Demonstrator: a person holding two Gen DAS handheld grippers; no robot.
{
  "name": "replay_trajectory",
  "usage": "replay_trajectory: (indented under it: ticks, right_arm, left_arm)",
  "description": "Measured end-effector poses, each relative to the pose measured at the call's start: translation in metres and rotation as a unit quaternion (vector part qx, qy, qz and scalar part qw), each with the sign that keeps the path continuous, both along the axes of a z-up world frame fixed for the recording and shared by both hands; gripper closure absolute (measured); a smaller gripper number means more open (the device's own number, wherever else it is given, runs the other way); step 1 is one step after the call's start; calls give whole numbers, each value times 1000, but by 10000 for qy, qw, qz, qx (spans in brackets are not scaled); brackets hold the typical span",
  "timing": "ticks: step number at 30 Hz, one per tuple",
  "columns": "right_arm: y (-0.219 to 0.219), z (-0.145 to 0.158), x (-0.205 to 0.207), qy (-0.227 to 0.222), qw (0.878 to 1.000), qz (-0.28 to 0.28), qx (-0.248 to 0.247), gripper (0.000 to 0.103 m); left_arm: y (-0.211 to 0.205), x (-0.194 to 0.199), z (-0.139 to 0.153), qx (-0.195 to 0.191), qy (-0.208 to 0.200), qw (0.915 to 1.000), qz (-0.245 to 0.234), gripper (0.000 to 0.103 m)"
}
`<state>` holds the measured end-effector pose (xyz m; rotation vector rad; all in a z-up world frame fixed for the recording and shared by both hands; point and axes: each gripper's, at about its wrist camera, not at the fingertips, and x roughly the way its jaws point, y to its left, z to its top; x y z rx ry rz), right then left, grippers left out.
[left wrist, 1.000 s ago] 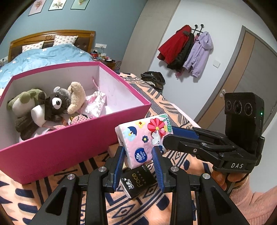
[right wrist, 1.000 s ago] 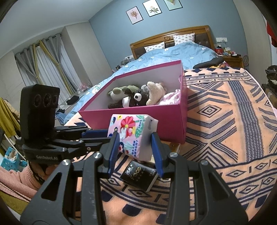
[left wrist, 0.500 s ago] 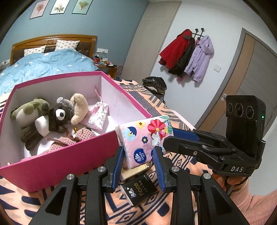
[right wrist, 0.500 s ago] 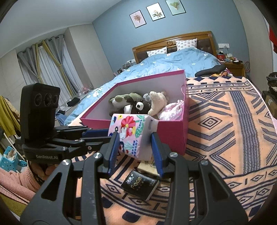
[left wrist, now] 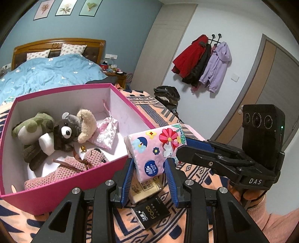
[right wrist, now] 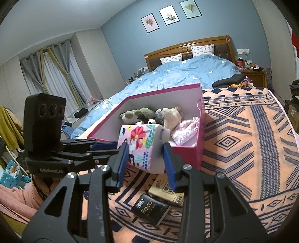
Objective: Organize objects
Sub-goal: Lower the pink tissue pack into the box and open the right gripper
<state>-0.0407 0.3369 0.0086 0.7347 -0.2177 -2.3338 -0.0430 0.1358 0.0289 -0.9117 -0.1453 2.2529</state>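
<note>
Curtains (right wrist: pixel 48 74) hang far left, then the blue bed (right wrist: pixel 186 74) under three prints (right wrist: pixel 170 17) on the blue wall. On the patterned blanket (right wrist: pixel 252 149) sits the pink box (left wrist: pixel 74 179) with plush toys (left wrist: pixel 61 130) inside. Just right of it, the tissue pack (left wrist: pixel 153 147) is up off the blanket, over the box's near corner. The left gripper (left wrist: pixel 150 162) clamps it from one end, the right gripper (right wrist: pixel 145 149) clamps it too. Below lie a black pack (left wrist: pixel 151 215) and a tan pack (right wrist: pixel 166 192), touching. Coats (left wrist: pixel 203 61) hang by the door (left wrist: pixel 271 78), far right.
</note>
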Motion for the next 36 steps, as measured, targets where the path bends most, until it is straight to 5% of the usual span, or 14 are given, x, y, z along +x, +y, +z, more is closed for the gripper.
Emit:
replay_trajectory:
  ticks: [36]
  right_arm:
    - [-9, 2, -49, -165, 9999, -28, 20, 62]
  left_arm:
    - [2, -55, -8, -85, -440, 9987, 241, 69]
